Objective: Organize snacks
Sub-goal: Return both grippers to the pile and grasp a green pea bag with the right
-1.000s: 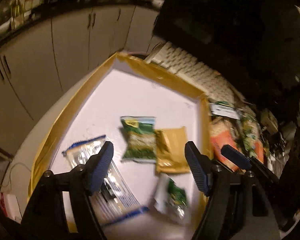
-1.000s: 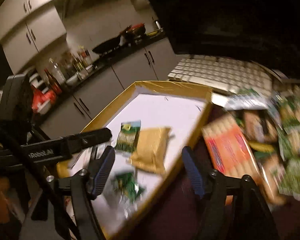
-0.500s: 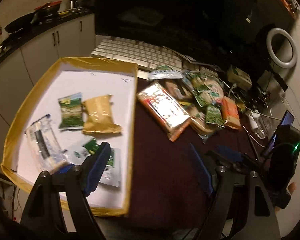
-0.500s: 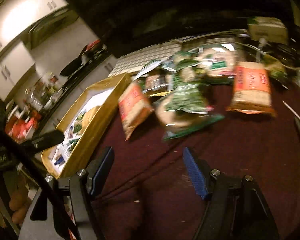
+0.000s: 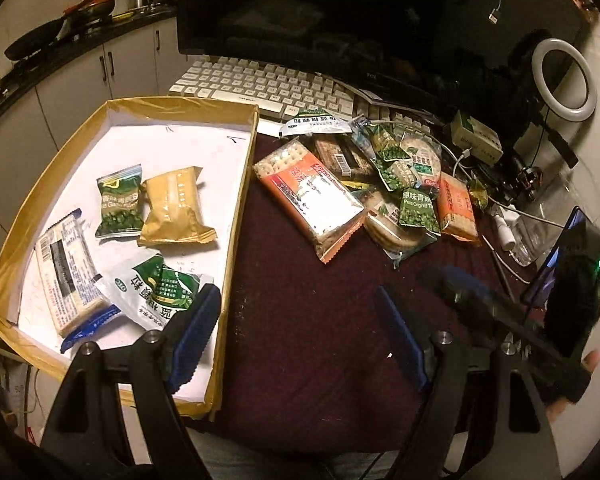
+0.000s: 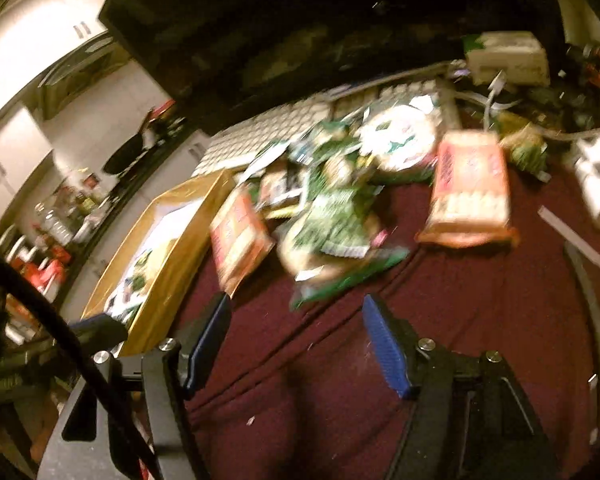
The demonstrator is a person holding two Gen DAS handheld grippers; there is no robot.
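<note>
Maroon cloth [image 6: 340,380]; snacks [image 6: 332,216] beyond right claw [image 6: 296,344]

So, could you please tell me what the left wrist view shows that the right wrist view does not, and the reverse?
Only the left wrist view shows the white ring light and a clear look at the gold foil packet in the tray.

Only the right wrist view shows the white wall cupboards.

Both show the gold-rimmed cardboard tray, the pale keyboard, the orange cracker pack and the dark red tablecloth.
</note>
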